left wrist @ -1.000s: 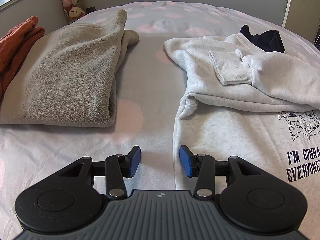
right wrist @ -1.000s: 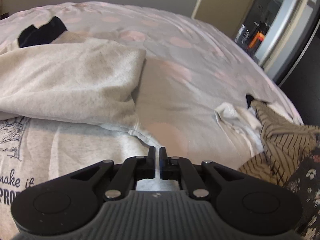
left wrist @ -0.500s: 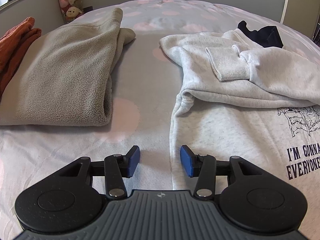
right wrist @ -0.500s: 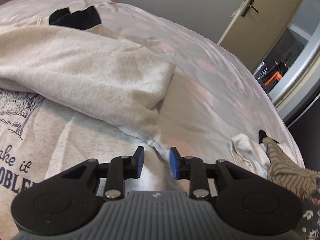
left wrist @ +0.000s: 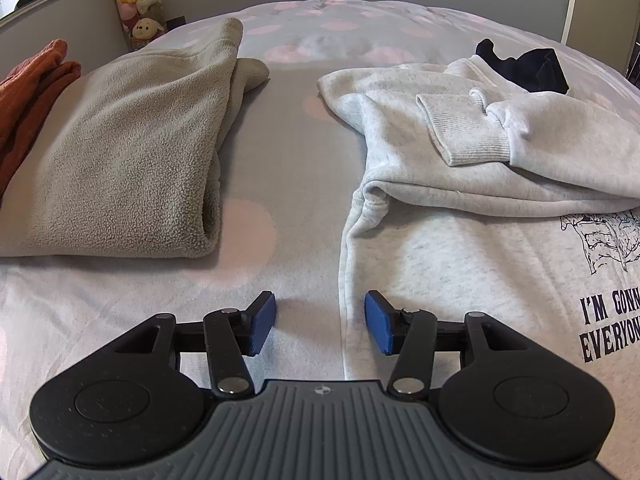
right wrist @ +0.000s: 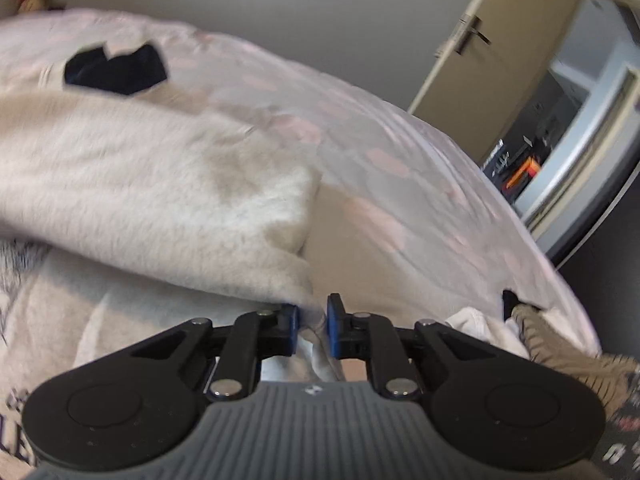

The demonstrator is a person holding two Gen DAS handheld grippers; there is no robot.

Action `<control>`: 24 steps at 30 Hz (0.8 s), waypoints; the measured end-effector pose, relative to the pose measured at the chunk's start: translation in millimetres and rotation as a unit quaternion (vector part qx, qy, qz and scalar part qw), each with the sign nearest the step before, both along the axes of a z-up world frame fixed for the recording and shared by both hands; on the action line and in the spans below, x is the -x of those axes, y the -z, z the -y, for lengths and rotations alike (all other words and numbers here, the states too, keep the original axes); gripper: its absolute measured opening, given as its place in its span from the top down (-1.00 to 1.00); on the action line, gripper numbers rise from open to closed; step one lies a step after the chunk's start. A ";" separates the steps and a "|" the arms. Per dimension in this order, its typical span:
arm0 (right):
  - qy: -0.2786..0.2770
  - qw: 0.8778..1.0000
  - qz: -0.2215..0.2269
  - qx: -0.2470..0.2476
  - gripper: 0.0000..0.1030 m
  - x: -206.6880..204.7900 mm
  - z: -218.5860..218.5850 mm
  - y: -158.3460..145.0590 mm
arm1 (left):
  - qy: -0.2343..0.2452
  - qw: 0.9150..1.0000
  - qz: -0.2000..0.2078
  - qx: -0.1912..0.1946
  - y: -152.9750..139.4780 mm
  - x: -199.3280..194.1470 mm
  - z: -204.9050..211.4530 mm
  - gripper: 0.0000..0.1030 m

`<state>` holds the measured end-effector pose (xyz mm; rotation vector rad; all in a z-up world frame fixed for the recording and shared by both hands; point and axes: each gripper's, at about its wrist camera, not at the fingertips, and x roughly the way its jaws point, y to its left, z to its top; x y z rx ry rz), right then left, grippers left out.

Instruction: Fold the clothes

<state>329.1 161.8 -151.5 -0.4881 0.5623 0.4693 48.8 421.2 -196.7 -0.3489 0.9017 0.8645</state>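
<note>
A light grey printed sweatshirt (left wrist: 460, 260) lies flat on the bed, both sleeves folded across its chest. My left gripper (left wrist: 320, 326) is open and low over the bedspread (left wrist: 288, 140), and the sweatshirt's left side edge runs between its blue pads (left wrist: 262, 328). The right wrist view is blurred. There the sweatshirt (right wrist: 160, 200) fills the left, and my right gripper (right wrist: 312, 326) has its jaws drawn in on the right side edge, just below the folded sleeve, with fabric between the pads.
A folded beige fleece (left wrist: 132, 160) lies left of the sweatshirt, with an orange garment (left wrist: 28, 92) beyond it. A navy garment (left wrist: 524, 68) sits behind the collar. A white cloth (right wrist: 480, 328) and striped garment (right wrist: 568, 356) lie at the bed's right edge near a door (right wrist: 500, 40).
My right gripper opened, moved forward to the sweatshirt's right edge and has narrowed onto the fabric. My left gripper stayed open and shifted so the left edge lies between its pads.
</note>
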 end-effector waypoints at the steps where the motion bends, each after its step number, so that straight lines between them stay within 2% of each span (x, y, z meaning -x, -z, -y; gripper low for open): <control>1: 0.018 0.999 -0.021 -0.030 0.69 -6.5 7.0 -2.2 | 0.001 1.000 -0.001 -0.002 0.1 0.1 0.4 0.07; 2: 0.047 0.995 -0.053 -0.071 0.69 -14.9 16.9 -0.4 | 0.002 1.000 -0.001 -0.004 0.3 0.2 0.8 0.07; 4: 0.115 0.972 -0.127 -0.162 0.68 -32.8 39.9 6.9 | 0.005 1.000 -0.005 -0.008 0.0 0.2 2.0 0.07; 5: 0.126 0.965 -0.141 -0.181 0.67 -35.2 44.8 9.2 | 0.007 1.000 -0.009 -0.012 -0.9 -0.3 3.1 0.07; 9: 0.116 0.965 -0.143 -0.189 0.65 -28.5 47.8 15.0 | 0.010 0.999 -0.029 -0.029 -7.4 -2.8 7.7 0.07; 13: 0.106 0.964 -0.145 -0.197 0.50 -21.8 50.9 20.9 | 0.017 0.996 -0.045 -0.073 -28.0 -11.4 16.7 0.09; 17: 0.070 0.977 -0.134 -0.148 0.43 -22.6 44.6 16.5 | 0.082 0.993 -0.038 -0.078 -53.1 -41.2 22.9 0.09; 20: 0.038 0.986 -0.128 -0.103 0.33 -26.1 39.1 10.7 | 0.148 0.986 -0.037 -0.070 -68.8 -78.1 28.4 0.09; 24: -0.005 0.992 -0.121 -0.047 0.30 -30.7 32.8 2.6 | 0.261 0.963 -0.050 -0.054 -81.4 -147.2 37.3 0.09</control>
